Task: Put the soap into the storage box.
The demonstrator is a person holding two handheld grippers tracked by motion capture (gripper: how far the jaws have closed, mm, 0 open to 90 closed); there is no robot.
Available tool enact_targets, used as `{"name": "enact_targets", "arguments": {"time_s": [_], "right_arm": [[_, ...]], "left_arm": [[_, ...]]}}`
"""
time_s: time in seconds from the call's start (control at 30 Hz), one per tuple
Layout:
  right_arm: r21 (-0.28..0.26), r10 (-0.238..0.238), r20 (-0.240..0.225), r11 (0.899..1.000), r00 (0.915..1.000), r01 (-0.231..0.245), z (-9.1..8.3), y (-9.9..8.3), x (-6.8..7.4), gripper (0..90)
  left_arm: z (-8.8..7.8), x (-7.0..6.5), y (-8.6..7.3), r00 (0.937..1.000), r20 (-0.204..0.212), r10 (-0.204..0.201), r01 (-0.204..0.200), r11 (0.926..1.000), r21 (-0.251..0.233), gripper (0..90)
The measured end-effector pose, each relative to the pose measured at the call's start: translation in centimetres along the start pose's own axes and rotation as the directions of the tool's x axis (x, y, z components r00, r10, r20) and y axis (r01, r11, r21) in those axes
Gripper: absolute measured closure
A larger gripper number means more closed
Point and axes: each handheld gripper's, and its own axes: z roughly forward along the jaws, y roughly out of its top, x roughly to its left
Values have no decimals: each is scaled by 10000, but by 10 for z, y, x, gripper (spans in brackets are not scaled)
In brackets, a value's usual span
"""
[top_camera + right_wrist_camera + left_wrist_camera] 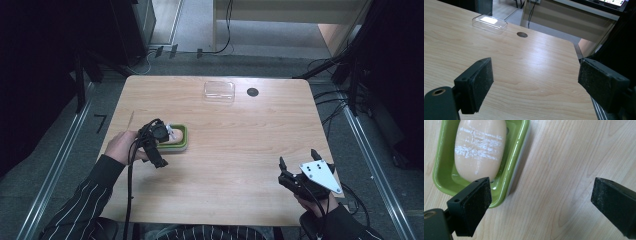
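Note:
A peach bar of soap (480,147) with white scuff marks lies in a green soap dish (520,152) on the wooden table. In the high view the dish (183,138) sits left of centre, and my left gripper (159,145) hovers at its left end. That gripper (541,202) is open; one pad (477,202) overlaps the dish's near corner, the other is over bare wood. My right gripper (298,157) rests near the front right corner, open (536,82) and holding nothing.
A clear plastic lid (219,91) lies upside down at the table's far edge (489,23), beside a round cable hole (252,92). Metal rails run along the floor on both sides of the table.

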Motion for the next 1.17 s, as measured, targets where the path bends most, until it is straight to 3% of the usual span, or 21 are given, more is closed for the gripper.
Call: {"name": "enact_targets", "arguments": {"time_s": [0.2,0.47,0.67,1.17], "right_arm": [[19,19,3,10000,10000,-19,-1,0,-1,136],[21,25,34,10000,10000,-25,-1,-1,-1,136],[32,34,60,10000,10000,-34,-1,-1,-1,136],[40,78,111,10000,9999,-78,-2,-2,-2,136]], "left_arm": [[3,-13,-4,9997,74,238,-240,9995,194,36],[8,-25,-15,9999,144,49,-49,10000,35,36],[12,-34,-23,9995,316,87,-93,9998,194,36],[24,-41,-30,9986,506,170,-200,9981,583,36]]}}
